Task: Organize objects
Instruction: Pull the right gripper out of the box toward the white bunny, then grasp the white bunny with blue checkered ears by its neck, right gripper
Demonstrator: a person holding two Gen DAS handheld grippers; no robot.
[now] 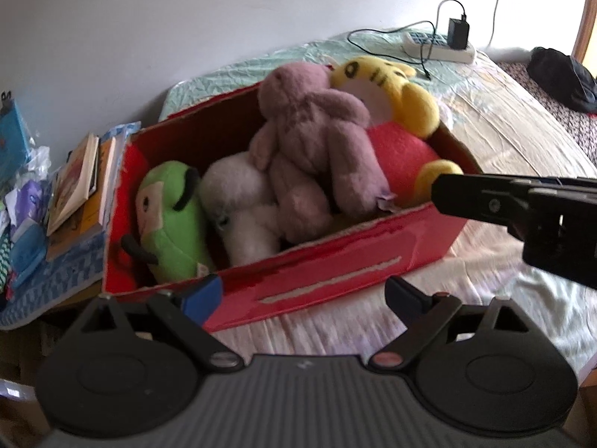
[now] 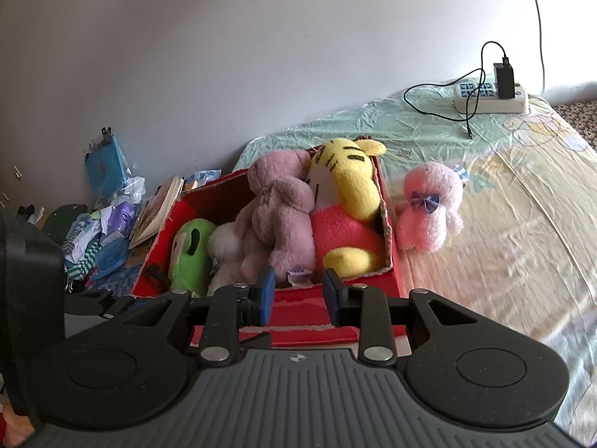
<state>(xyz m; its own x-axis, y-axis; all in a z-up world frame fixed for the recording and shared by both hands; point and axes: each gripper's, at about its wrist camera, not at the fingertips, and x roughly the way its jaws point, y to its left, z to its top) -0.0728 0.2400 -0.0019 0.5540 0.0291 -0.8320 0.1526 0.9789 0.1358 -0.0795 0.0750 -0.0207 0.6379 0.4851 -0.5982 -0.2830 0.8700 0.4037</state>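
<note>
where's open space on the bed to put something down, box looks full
Bare sheet lies right of the red box, between the pink plush and the power strip. The box and the pile of books to its left are crowded.

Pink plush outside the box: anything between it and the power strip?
No objects. In the right wrist view only bare bedsheet lies between the pink plush and the power strip, apart from its cable end.

red box (image 2: 298, 310), 4 plush toys, pink plush (image 2: 429, 211) beside

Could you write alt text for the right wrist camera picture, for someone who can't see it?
A red box on a bed holds four soft toys; a pink toy lies outside, to its right. The right gripper is open, empty.
</note>
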